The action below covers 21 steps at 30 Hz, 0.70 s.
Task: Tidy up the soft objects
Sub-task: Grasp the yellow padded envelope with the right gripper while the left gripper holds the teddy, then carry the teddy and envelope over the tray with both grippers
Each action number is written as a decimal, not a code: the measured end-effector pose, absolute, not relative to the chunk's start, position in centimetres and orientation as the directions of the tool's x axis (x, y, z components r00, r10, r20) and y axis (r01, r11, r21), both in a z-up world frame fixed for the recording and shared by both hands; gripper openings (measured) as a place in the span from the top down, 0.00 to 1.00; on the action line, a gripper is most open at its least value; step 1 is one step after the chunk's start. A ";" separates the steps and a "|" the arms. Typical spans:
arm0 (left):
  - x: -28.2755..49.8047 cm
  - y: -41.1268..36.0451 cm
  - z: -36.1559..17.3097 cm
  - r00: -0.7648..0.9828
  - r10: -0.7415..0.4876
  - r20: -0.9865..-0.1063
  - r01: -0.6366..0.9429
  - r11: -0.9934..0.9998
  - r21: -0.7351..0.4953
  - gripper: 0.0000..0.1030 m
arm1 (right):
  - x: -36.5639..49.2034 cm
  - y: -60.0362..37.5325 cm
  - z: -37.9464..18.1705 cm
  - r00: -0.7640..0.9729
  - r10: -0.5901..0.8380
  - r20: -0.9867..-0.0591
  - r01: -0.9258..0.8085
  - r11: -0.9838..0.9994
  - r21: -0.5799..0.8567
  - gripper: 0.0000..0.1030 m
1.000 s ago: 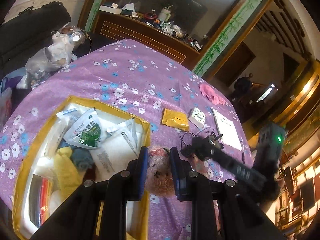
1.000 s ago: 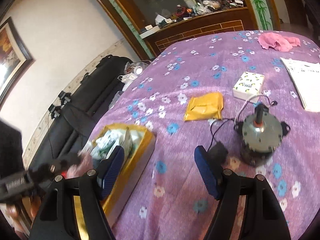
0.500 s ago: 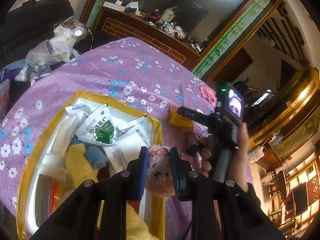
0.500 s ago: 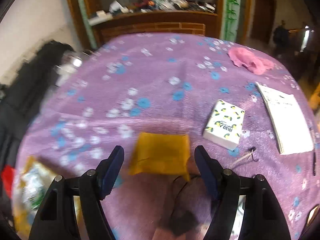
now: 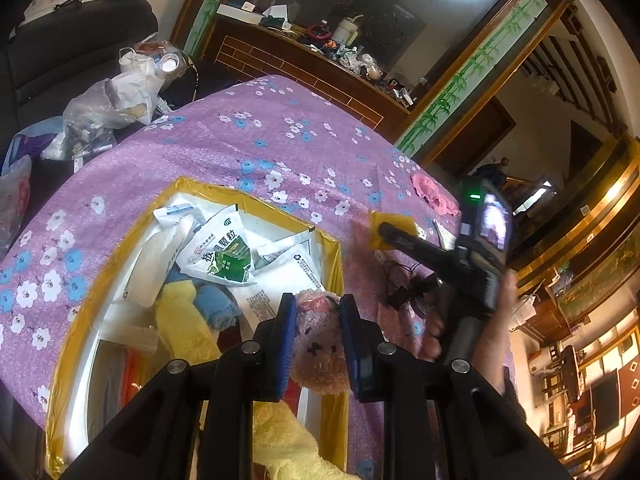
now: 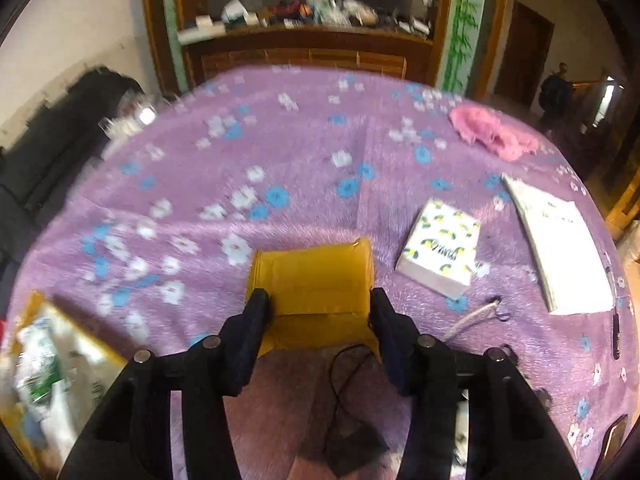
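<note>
My left gripper [image 5: 318,312] is shut on a small tan plush bear [image 5: 320,344] and holds it above the right edge of the yellow box [image 5: 334,258], which holds packets, yellow cloth and blue cloth. My right gripper [image 6: 318,308] is open, its fingers either side of a yellow padded pouch [image 6: 314,276] on the purple flowered tablecloth. The same pouch shows in the left wrist view [image 5: 390,228], with the right gripper's body [image 5: 476,248] over it. A pink cloth [image 6: 492,136] lies at the table's far right.
A tissue pack [image 6: 442,254] and a white booklet [image 6: 560,248] lie right of the pouch. A black cable [image 6: 344,376] runs under my right gripper. Plastic bags [image 5: 108,108] sit on a dark sofa off the table's left. A cluttered wooden cabinet [image 6: 308,44] stands behind.
My left gripper carried the bear leftward over the box edge. My right gripper swung from the box side and motor and moved forward, its open fingers now straddling the yellow pouch.
</note>
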<state>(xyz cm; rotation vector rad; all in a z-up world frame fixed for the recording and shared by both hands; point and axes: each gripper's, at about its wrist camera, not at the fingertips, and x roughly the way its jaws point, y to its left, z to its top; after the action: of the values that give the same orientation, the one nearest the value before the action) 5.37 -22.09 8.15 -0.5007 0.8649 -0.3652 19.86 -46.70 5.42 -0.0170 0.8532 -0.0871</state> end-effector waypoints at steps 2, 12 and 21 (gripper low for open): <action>5.1 -22.3 8.3 0.600 -0.490 -0.632 0.103 0.831 -0.547 0.79 | 18.3 -46.9 6.5 0.679 -0.033 -0.733 0.048 0.999 0.000 0.51; 3.0 -22.5 8.9 0.606 -0.442 -0.661 0.070 0.858 -0.509 0.79 | 7.3 -48.1 8.8 0.723 0.330 -0.607 -0.143 0.931 0.337 0.51; 0.9 -21.5 8.4 0.610 -0.380 -0.695 0.011 0.881 -0.473 0.79 | 2.9 -46.8 7.8 0.671 0.451 -0.588 -0.237 0.882 0.407 0.51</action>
<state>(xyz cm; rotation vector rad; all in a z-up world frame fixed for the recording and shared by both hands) 0.92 -21.49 8.38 -0.4523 0.8931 -0.2345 2.88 -46.77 7.81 0.3098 0.7398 0.3943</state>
